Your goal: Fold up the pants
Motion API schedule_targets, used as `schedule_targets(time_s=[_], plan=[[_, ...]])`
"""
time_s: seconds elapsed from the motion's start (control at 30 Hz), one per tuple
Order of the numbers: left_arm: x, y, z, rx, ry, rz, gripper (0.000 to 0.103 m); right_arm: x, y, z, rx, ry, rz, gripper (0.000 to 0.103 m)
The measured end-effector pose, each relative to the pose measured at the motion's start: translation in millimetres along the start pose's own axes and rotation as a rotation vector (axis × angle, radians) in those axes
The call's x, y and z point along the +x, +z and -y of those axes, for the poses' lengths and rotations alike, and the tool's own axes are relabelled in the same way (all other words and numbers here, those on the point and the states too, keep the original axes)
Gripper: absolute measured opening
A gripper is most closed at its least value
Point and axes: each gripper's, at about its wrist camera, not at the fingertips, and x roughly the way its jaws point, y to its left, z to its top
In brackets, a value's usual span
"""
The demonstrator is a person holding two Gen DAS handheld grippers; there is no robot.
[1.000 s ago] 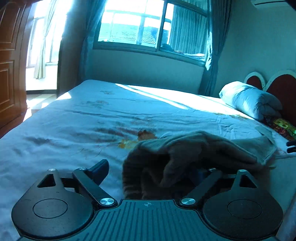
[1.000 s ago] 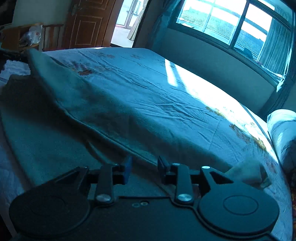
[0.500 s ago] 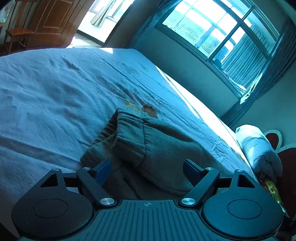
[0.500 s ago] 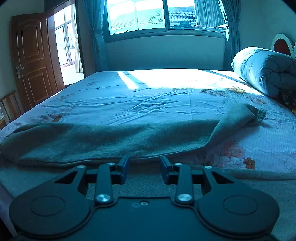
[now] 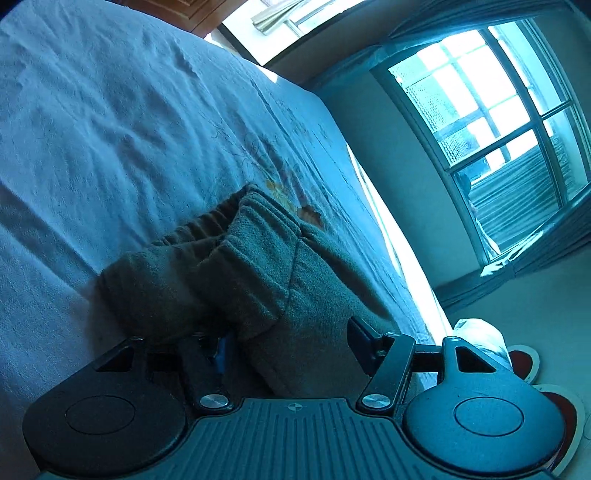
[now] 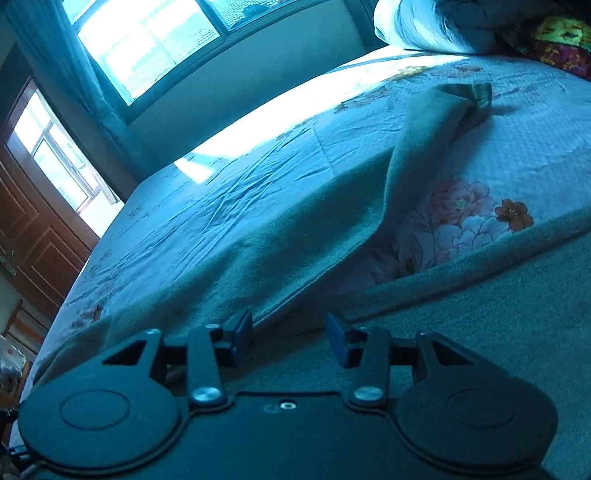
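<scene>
**Inspector:** While both views sit tilted, where do the grey-green pants (image 5: pixel 236 280) lie relative to the left gripper (image 5: pixel 291 339)?

**Assistant:** Directly ahead of it, on the pale blue floral bedsheet (image 5: pixel 110 122). The bunched waistband end rises between the two fingers. The jaws are closing, with cloth in the gap. The left finger is half buried under a fold; the right finger (image 5: pixel 364 341) stands clear of the fabric, so no pinch is seen yet.

**Inspector:** And the right gripper (image 6: pixel 289 338)?

**Assistant:** Its jaws are opening. The pants (image 6: pixel 295 236) spread under and beyond it; one leg runs away up-right to a cuff (image 6: pixel 469 94) near the rolled quilt (image 6: pixel 424 26). A folded edge of fabric lies in the gap between the blue pads (image 6: pixel 243 330), but neither pad presses on it.

**Inspector:** Surroundings?

**Assistant:** A window (image 6: pixel 147 48) beyond the bed's far side; a wooden door (image 6: pixel 33 236) far left of the right gripper.
</scene>
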Motion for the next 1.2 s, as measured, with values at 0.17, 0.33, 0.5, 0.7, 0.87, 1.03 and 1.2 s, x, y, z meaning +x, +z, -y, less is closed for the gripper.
schedule_targets(time_s=[0.17,0.33,0.5,0.7,0.87,1.03,1.2], plan=[[7.1,9.0,2.3,0.01,-0.002,0.008,0.043,28.3,20.1,25.2,0.166,0.011,0.008,0.035],[26.0,35.8,2.5,0.032,-0.039,-0.062,0.022,40.5,44.3,22.2,0.129,0.032,-0.008,0.0],[22.5,92.8,56.1,0.097,-0.259,-0.04,0.02,-33.6,77.9,-27.5,-0.06,0.153,0.165,0.0],[-23.6,91.7,36.5,0.22,-0.159,-0.092,0.02,-101.4,8.5,-10.8,-0.164,0.147,0.099,0.0],[-13.3,57.7,-31.8,0.127,-0.037,-0.174,0.02,-51.5,-65.7,19.6,-0.091,0.04,-0.091,0.0],[-19.1,57.4,-19.3,0.146,-0.04,-0.15,0.02,-58.8,-48.8,1.3,-0.106,0.029,-0.066,0.0],[-45.6,61.8,-3.1,0.191,-0.11,-0.131,0.02,-98.7,-37.4,-9.3,-0.129,0.062,0.03,0.0]])
